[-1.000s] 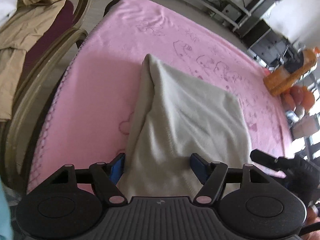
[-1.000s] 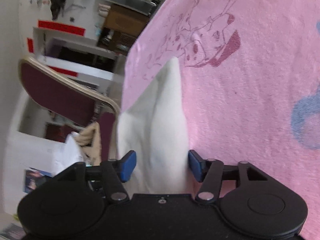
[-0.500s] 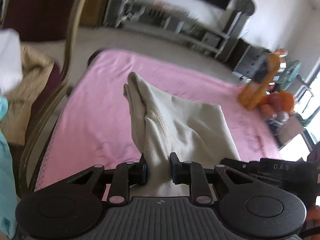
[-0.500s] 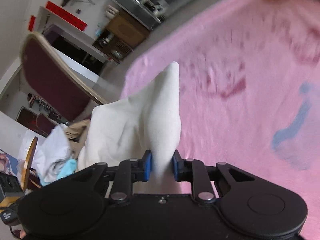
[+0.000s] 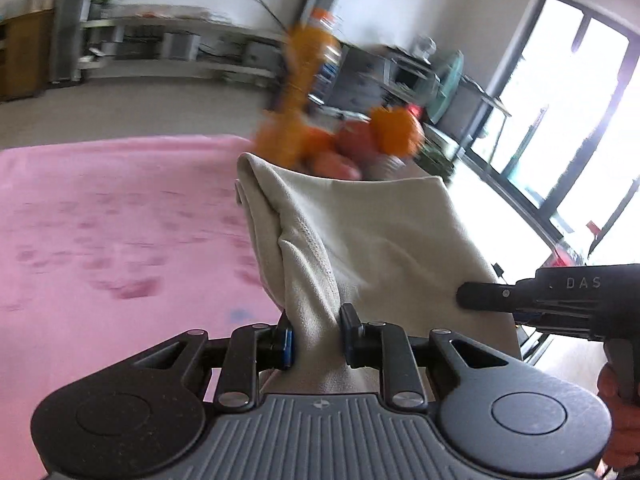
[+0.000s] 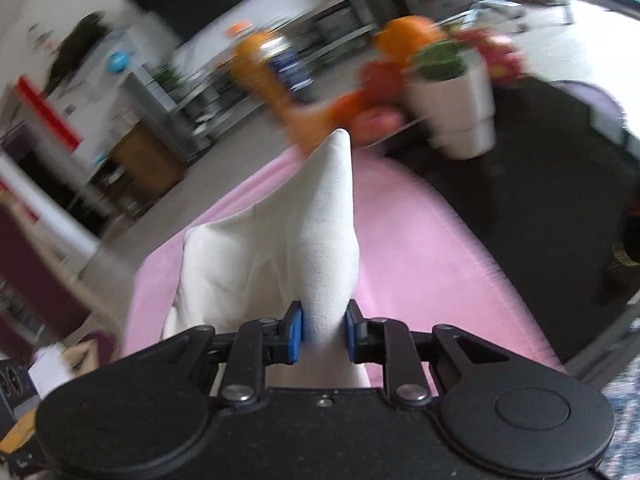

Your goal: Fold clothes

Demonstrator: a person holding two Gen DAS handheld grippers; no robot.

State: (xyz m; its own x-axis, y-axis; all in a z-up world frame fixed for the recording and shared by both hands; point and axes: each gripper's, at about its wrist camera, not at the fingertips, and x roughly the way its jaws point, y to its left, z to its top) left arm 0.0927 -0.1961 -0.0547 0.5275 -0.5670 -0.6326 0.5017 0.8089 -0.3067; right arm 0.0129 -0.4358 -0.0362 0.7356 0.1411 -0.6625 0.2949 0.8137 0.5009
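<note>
A cream knitted garment (image 5: 380, 240) hangs lifted above the pink blanket (image 5: 100, 240). My left gripper (image 5: 316, 338) is shut on one bunched edge of it, and the cloth stretches away to the right. The right gripper's black body (image 5: 560, 300) shows at that far side in the left wrist view. In the right wrist view my right gripper (image 6: 323, 336) is shut on another bunched edge of the cream garment (image 6: 280, 248), which rises to a point ahead of the fingers, above the pink blanket (image 6: 420, 248).
Blurred orange toys and bottles (image 5: 320, 120) stand past the blanket's far edge. A white plant pot (image 6: 456, 112) sits on a dark surface (image 6: 540, 184) to the right. Shelves, a wooden cabinet (image 6: 144, 160) and bright windows (image 5: 560, 120) ring the room.
Both grippers went from open around the garment's edge to shut on it, then lifted it off the blanket. Both views have swung up toward the room and are motion-blurred.
</note>
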